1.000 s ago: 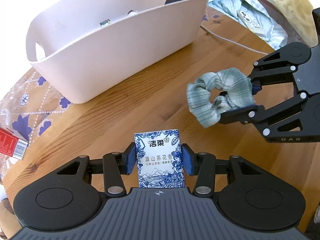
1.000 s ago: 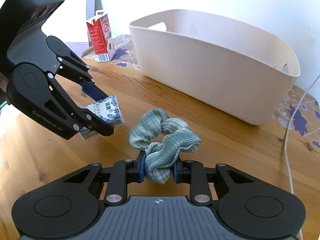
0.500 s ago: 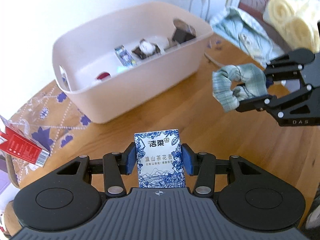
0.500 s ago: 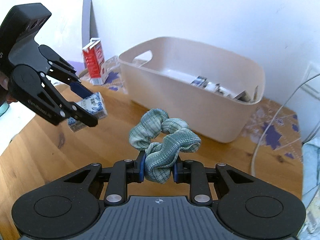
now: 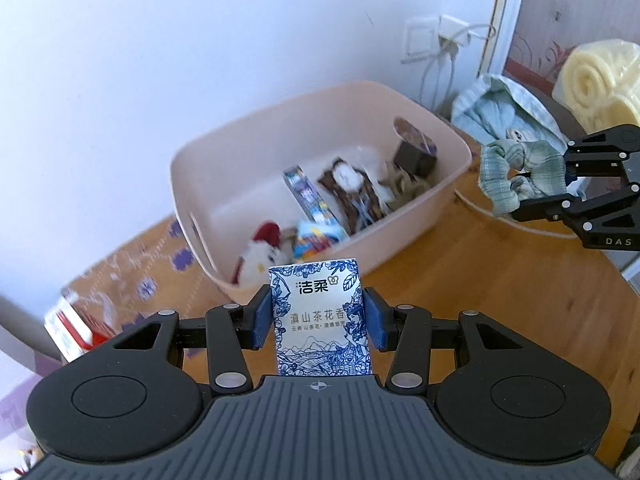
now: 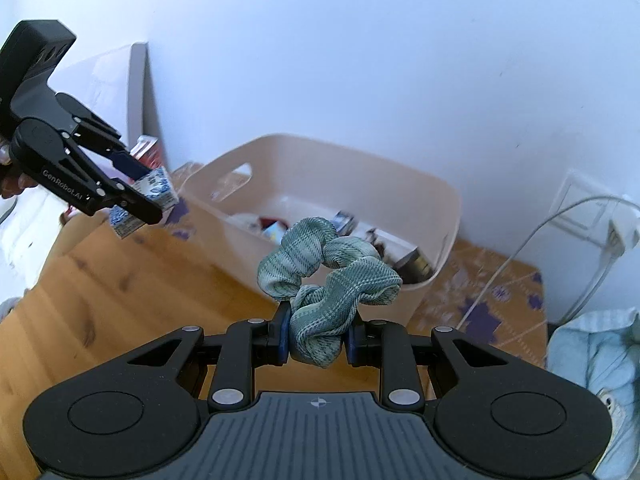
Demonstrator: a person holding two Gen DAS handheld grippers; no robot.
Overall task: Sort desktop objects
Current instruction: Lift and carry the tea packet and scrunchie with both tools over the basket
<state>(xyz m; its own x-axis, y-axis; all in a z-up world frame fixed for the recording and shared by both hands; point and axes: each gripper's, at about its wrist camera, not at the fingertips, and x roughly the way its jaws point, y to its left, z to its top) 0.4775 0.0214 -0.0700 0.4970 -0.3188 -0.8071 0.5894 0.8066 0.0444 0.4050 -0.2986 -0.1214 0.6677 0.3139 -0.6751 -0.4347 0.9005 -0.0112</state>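
Wooden table (image 5: pixel 500 292): warm brown boards, with a patterned cloth (image 5: pixel 132 264) of purple flowers along the wall side.
Bin (image 5: pixel 400 232): pale pink plastic tub on the table by the white wall; inside lie small packets, a red and white soft toy (image 5: pixel 262 248) and a dark box (image 5: pixel 414 156).
Left gripper (image 5: pixel 319 320): blue pads clamped on either side of a tissue pack (image 5: pixel 320 320), held upright in the air in front of the bin.
Tissue pack: white with blue floral print, its top edge overlapping the bin's near wall in the left wrist view.
Right gripper (image 6: pixel 316 340): closed tight on a scrunchie (image 6: pixel 326 280), raised beside the bin's right end.
Scrunchie: grey-green checked fabric, bunched, clear of the table.
Red carton (image 5: pixel 70 326): at the table's left edge, blurred.
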